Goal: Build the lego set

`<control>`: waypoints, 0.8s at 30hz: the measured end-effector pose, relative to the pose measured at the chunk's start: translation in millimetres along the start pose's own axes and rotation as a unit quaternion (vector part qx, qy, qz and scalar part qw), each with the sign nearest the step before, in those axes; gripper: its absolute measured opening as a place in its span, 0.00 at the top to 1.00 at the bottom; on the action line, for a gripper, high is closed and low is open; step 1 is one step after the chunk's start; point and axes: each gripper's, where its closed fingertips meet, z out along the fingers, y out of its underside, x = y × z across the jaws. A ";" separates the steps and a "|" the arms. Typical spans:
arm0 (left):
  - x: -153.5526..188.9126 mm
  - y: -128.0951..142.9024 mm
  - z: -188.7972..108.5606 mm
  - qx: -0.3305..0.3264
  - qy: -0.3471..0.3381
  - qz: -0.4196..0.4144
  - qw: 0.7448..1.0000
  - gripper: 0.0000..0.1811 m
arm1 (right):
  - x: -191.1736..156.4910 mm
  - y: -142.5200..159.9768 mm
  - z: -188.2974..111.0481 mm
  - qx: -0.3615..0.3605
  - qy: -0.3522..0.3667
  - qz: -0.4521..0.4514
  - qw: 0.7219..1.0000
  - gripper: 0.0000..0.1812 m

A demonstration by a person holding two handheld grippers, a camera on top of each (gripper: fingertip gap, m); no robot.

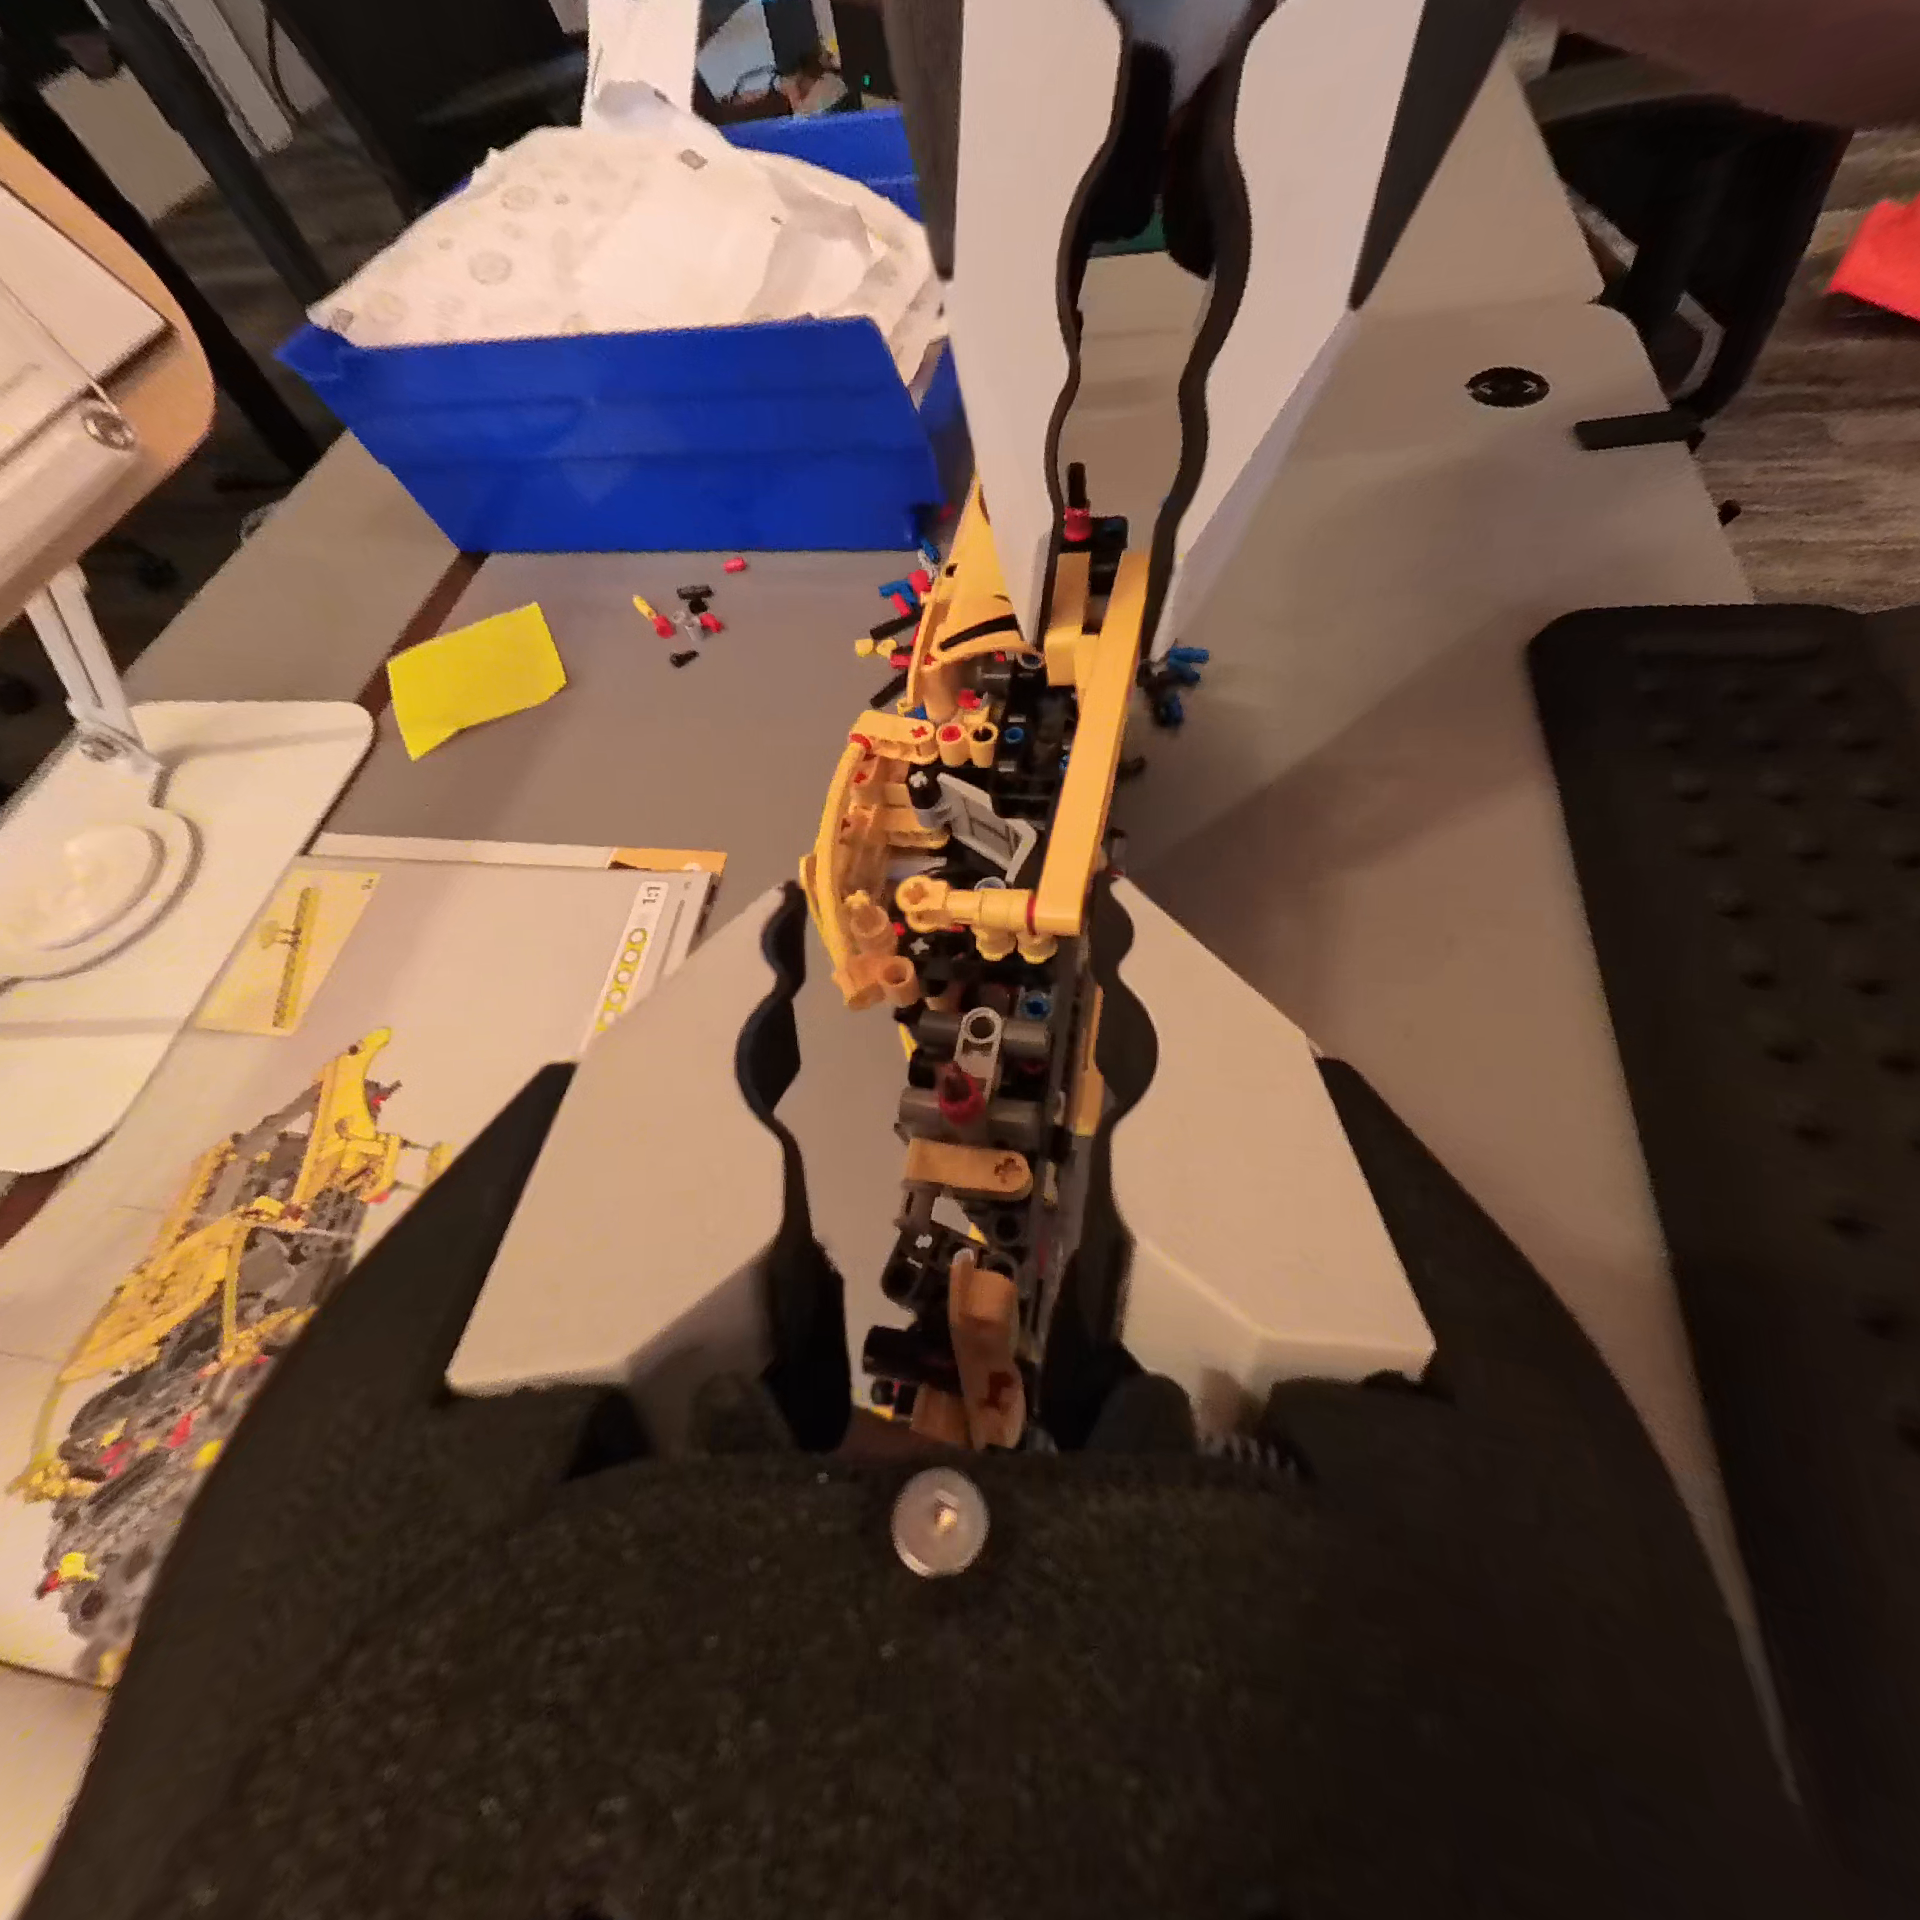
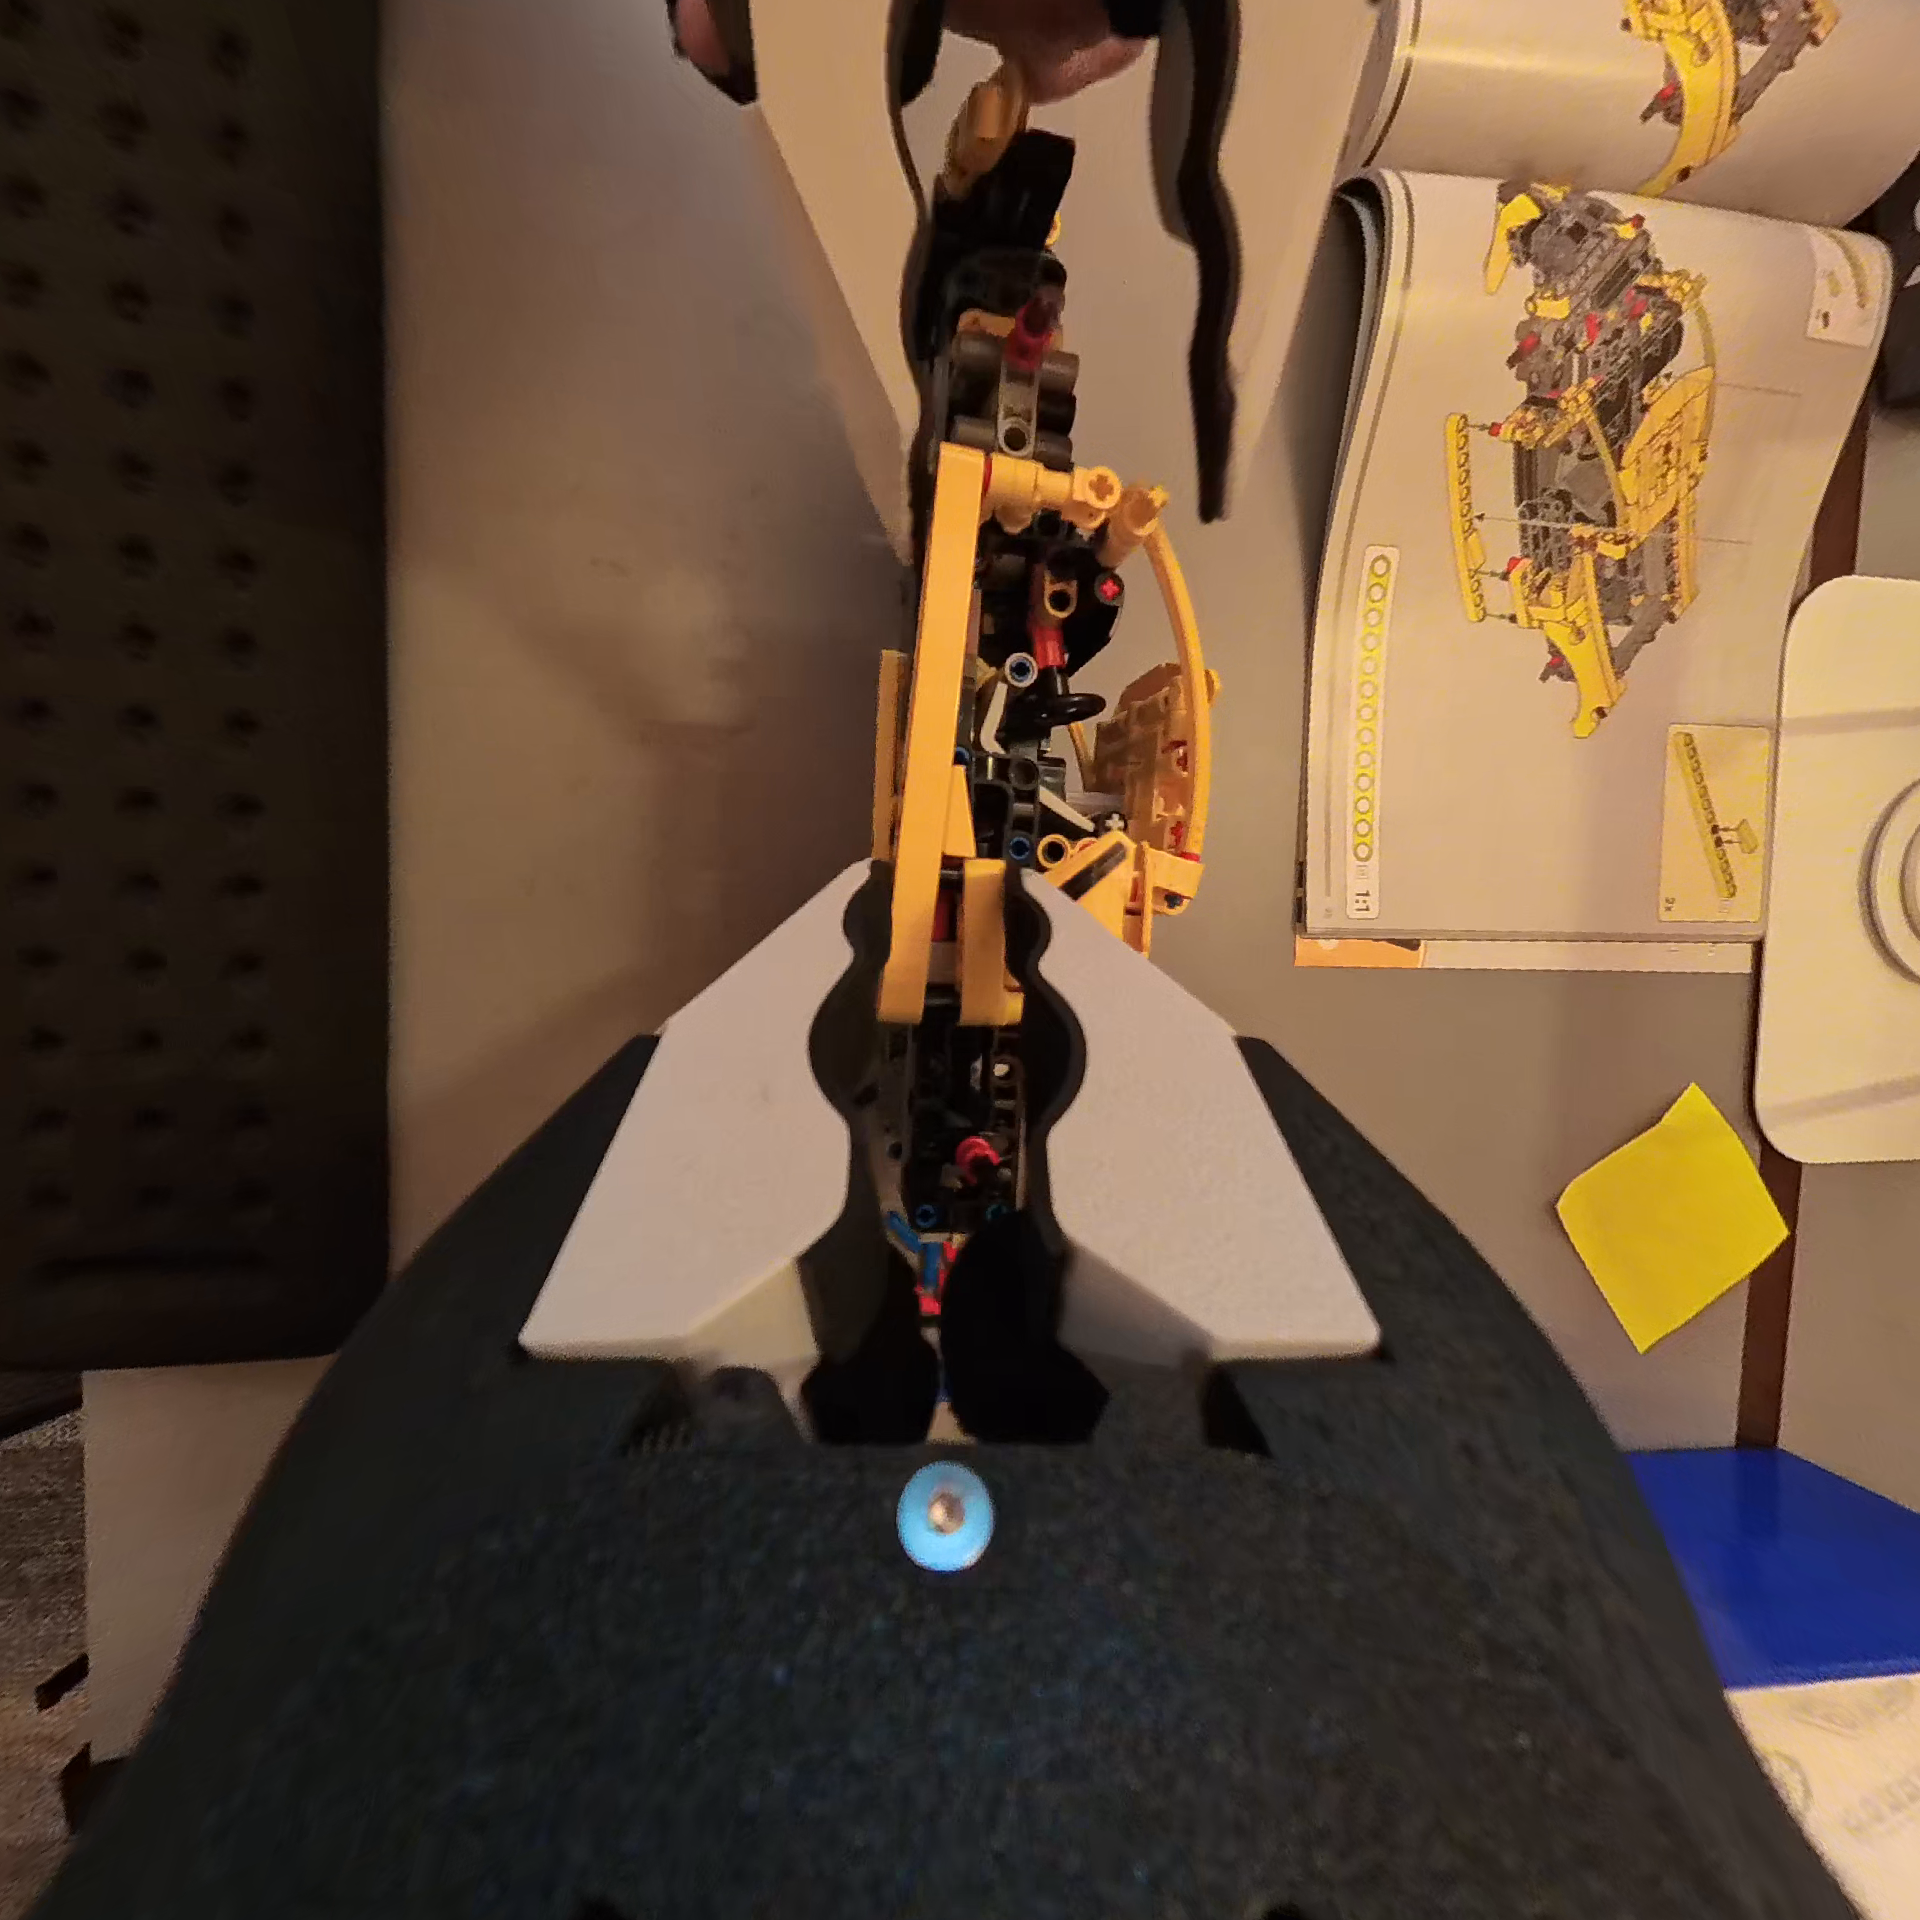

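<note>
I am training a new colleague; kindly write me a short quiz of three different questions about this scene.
1. True or false: both claws grip the same lego model.
2. What colour is the bin behind the table? A) red B) blue C) green
3. Fill in: the open instruction booklet lies on the model's ______ side in the left wrist view.

Key: 1. true, the left claw and the right claw are each shut on one end of it. 2. B. 3. left.
</note>
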 end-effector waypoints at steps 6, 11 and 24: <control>5.8 3.7 8.7 -0.013 0.026 -0.004 1.000 0.74 | -2.3 -0.4 -0.6 0.022 -0.018 -0.011 1.000 0.90; 3.7 4.2 9.1 -0.013 0.021 -0.005 1.000 0.75 | 0.7 -0.6 -0.7 0.031 -0.025 0.039 0.998 0.90; 5.0 0.6 3.1 -0.027 0.020 0.019 0.999 0.74 | 4.3 19.9 -22.5 0.108 0.071 0.148 0.981 0.55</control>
